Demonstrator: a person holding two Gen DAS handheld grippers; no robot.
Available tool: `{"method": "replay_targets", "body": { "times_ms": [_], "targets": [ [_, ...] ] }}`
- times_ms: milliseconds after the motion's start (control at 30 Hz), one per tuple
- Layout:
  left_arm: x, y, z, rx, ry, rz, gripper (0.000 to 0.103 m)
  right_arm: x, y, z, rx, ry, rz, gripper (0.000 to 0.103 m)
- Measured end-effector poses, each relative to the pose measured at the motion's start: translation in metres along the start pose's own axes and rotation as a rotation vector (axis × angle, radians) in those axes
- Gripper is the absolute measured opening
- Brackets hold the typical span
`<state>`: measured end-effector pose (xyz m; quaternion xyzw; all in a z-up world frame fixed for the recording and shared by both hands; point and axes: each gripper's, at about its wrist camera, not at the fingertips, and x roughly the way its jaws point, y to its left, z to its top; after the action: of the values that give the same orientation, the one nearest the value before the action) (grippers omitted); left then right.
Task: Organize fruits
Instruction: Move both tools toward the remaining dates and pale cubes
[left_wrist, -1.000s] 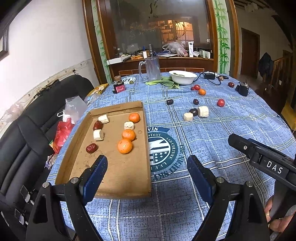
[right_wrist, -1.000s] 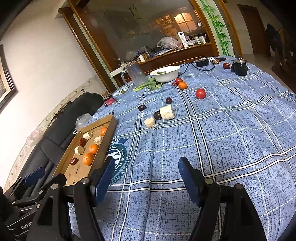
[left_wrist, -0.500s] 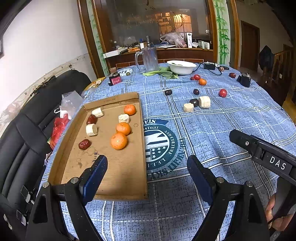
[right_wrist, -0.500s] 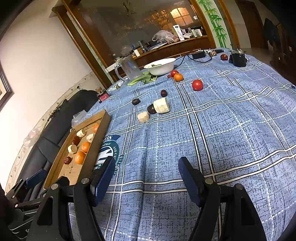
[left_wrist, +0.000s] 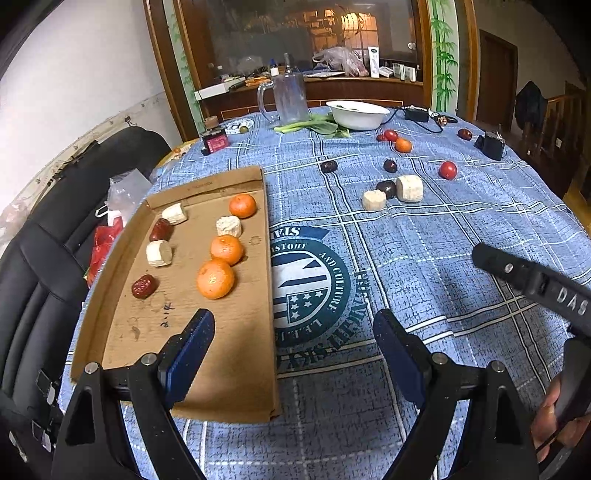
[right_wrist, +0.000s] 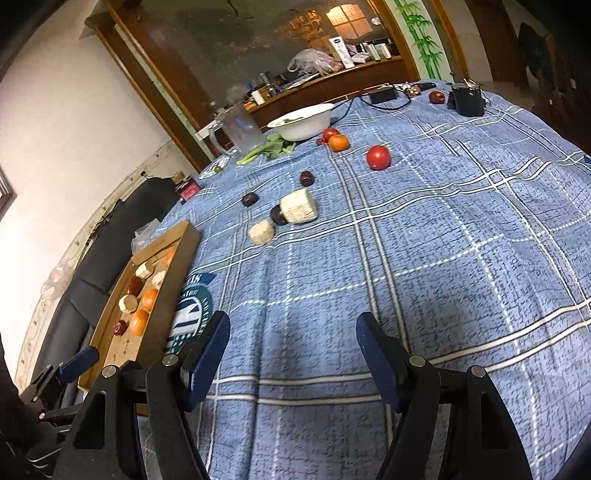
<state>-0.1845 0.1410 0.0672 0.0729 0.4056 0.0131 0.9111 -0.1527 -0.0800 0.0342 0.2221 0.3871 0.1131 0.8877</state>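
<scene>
Hand-held gripper, left (left_wrist: 291, 350): jaws wide apart, nothing between the pads. Left-wrist view: compared with a second ago it has sunk and eased forward. The tray (left_wrist: 258, 369) now fills more of the near left, and its near edge sits just under the left pad. On the tray: three oranges (left_wrist: 215, 278), two red dates (left_wrist: 144, 286), three pale chunks (left_wrist: 159, 253). These lie as they did before; nothing added, nothing taken.

Loose fruit is well apart from the tray, on the far right of the bench (left_wrist: 424, 258): two pale chunks (left_wrist: 409, 188) with a dark date (left_wrist: 386, 187) between them, two more dark dates beyond, a tomato (left_wrist: 448, 170), and an orange (left_wrist: 403, 145) beside another red fruit near the bowl (left_wrist: 356, 114). The other tool's body and part of a hand (left_wrist: 561, 424) show at the right edge.

Right-wrist view: hand-held gripper, right (right_wrist: 293, 354), jaws also well apart and empty, over bare cloth. It too has dropped and pushed forward since a second ago; the loose cluster has drawn closer, though a stretch of bench lies between. The nearest piece is the smaller pale chunk (right_wrist: 262, 232), far left of centre.

Judgement: both tools are on approach, no pick begun. The right one looks set for the loose cluster, and sorting is only partly done.
</scene>
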Motion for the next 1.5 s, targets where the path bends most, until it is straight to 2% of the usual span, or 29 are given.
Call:
{"method": "replay_targets", "body": {
  "times_ms": [133,233,400,500,567,667,900,967,1067,1100,1133,1167,1333,1500],
  "targets": [
    [0.011,-0.002,0.005,0.004,0.021,-0.028,0.087,0.001,-0.012,0.011,0.024,0.016,-0.009,0.075],
    [0.018,0.000,0.012,-0.006,0.032,-0.076,0.087,-0.001,-0.022,0.026,0.033,0.019,-0.032,0.075],
    [0.026,0.011,0.031,-0.056,0.038,-0.138,0.087,0.002,-0.038,0.060,0.003,0.042,-0.118,0.075],
    [0.030,0.012,0.039,-0.071,0.033,-0.164,0.087,0.014,-0.041,0.076,-0.026,0.072,-0.175,0.076],
    [0.034,0.010,0.044,-0.077,0.040,-0.185,0.087,0.026,-0.042,0.085,-0.033,0.087,-0.184,0.076],
    [0.041,0.005,0.047,-0.079,0.059,-0.211,0.087,0.048,-0.036,0.093,-0.054,0.111,-0.178,0.076],
    [0.055,-0.006,0.051,-0.075,0.095,-0.223,0.087,0.093,-0.003,0.106,-0.135,0.107,-0.057,0.076],
    [0.059,-0.008,0.051,-0.077,0.106,-0.229,0.087,0.105,0.008,0.106,-0.173,0.103,-0.049,0.076],
    [0.060,-0.012,0.052,-0.074,0.112,-0.233,0.087,0.119,0.015,0.103,-0.196,0.139,-0.021,0.076],
    [0.061,-0.013,0.052,-0.072,0.113,-0.233,0.087,0.122,0.015,0.102,-0.200,0.147,-0.013,0.074],
    [0.061,-0.013,0.052,-0.072,0.113,-0.233,0.087,0.122,0.013,0.101,-0.198,0.143,-0.019,0.066],
    [0.061,-0.014,0.053,-0.074,0.113,-0.233,0.087,0.120,0.010,0.103,-0.186,0.132,-0.041,0.063],
    [0.064,-0.013,0.054,-0.088,0.121,-0.244,0.087,0.096,-0.027,0.115,-0.048,0.045,-0.099,0.063],
    [0.065,-0.016,0.066,-0.084,0.111,-0.249,0.087,0.091,-0.051,0.120,0.045,0.042,-0.061,0.063]
  ]
}}
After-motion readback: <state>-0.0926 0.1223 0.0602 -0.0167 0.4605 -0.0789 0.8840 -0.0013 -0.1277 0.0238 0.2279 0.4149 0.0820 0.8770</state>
